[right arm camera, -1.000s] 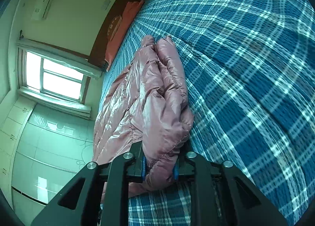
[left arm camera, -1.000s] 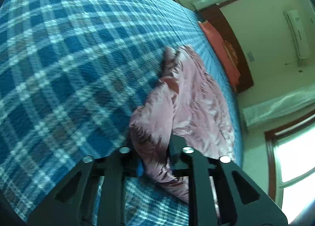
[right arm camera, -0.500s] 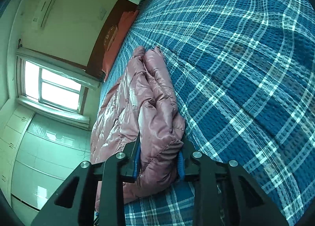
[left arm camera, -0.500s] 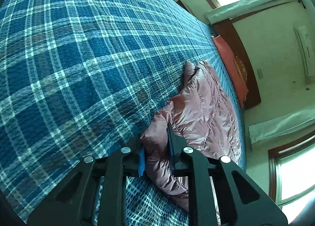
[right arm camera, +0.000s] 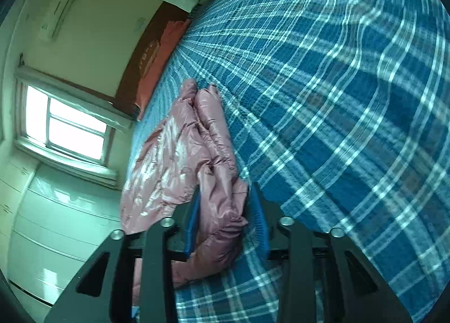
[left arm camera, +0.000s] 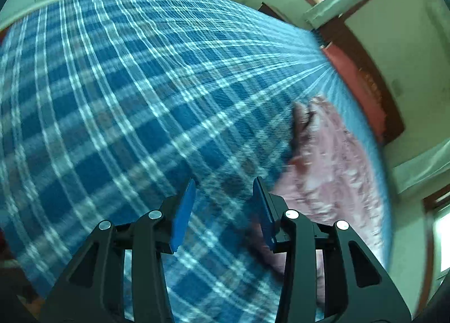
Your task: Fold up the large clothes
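Observation:
A shiny pink puffer jacket (right arm camera: 180, 154) lies folded lengthwise on a bed with a blue plaid cover (right arm camera: 337, 83). In the left wrist view the jacket (left arm camera: 332, 165) lies to the right of my left gripper (left arm camera: 225, 190), which is open and empty above the plaid cover (left arm camera: 126, 98); that view is motion-blurred. My right gripper (right arm camera: 225, 196) has its jaws wide apart, with the near end of the jacket lying between the blue pads; the fabric rests on the bed.
An orange-red pillow (right arm camera: 157, 61) lies by the dark wooden headboard (left arm camera: 365, 69) at the far end of the bed. A window (right arm camera: 67, 129) and white cabinets (right arm camera: 56, 224) are beyond the bed's left side.
My left gripper has let go of the jacket, opened and swung left off it. My right gripper's jaws have widened around the jacket end, which now lies on the bed.

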